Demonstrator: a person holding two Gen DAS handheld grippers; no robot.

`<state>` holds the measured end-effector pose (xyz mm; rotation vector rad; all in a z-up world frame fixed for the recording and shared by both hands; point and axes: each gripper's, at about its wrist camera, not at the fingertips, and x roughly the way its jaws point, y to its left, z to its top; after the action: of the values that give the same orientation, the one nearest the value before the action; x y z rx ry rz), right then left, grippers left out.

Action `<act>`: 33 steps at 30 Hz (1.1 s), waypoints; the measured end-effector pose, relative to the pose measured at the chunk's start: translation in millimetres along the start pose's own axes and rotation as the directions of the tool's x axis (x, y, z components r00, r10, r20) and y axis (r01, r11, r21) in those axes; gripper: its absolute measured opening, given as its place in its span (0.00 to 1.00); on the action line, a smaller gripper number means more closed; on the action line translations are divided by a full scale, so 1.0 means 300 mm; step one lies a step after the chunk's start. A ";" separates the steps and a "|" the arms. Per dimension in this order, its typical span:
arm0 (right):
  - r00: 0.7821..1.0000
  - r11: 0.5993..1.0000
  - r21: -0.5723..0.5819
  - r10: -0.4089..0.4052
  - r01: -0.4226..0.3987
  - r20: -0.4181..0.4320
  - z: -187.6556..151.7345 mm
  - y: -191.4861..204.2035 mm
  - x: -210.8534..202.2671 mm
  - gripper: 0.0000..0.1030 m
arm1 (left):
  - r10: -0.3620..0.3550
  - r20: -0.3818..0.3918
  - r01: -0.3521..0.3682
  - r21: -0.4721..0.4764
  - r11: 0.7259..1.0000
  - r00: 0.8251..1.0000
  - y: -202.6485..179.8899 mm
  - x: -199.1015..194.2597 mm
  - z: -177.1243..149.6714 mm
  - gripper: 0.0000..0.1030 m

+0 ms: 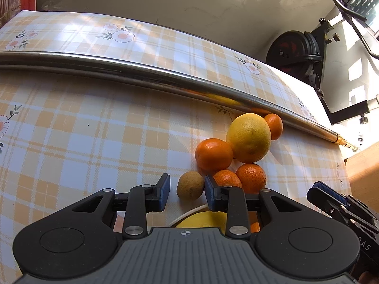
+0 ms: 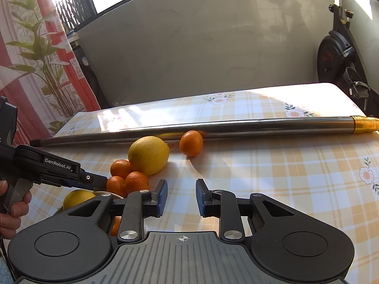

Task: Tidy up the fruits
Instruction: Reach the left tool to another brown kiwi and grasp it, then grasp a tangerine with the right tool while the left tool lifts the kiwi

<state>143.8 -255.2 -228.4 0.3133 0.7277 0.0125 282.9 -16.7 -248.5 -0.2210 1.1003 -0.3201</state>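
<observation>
A small brown fruit (image 1: pixel 190 185) lies on the checked tablecloth between the blue pads of my left gripper (image 1: pixel 187 193), which is shut on it. Just beyond it is a cluster: a big lemon (image 1: pixel 248 137) and several tangerines (image 1: pixel 214 153), one of them against a steel pole. Under my left gripper a white plate (image 1: pixel 189 213) holds a yellow fruit (image 1: pixel 206 220) and something orange. My right gripper (image 2: pixel 181 197) is shut down to a narrow gap with nothing in it, over bare cloth to the right of the cluster. From the right wrist view the brown fruit is hidden.
A long steel pole (image 2: pixel 236 125) with a gold end lies across the table behind the fruit. One tangerine (image 2: pixel 191 143) rests against it. An exercise bike (image 2: pixel 336 56) stands past the table's right end. A potted plant (image 2: pixel 42 47) and a curtain are at the left.
</observation>
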 end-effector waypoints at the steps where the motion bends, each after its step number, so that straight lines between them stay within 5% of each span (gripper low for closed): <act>1: 1.000 1.000 -0.001 0.002 -0.002 -0.002 0.000 0.002 0.002 0.24 | -0.007 0.008 0.007 0.018 1.000 1.000 -0.006 -0.001 -0.002 0.26; 5: 1.000 1.000 -0.013 0.012 -0.013 -0.014 0.001 0.016 0.014 0.24 | 0.038 0.047 -0.041 0.057 0.998 0.998 -0.017 -0.015 -0.012 0.26; 33: 0.989 0.991 -0.095 0.080 -0.092 -0.126 0.051 0.187 0.206 0.28 | -0.005 0.267 -0.020 0.093 0.995 0.964 -0.012 -0.317 -0.109 0.26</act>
<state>205.6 -198.7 -241.9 0.2486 0.8318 0.1511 213.7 13.7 -182.1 -0.1698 0.8171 -0.3245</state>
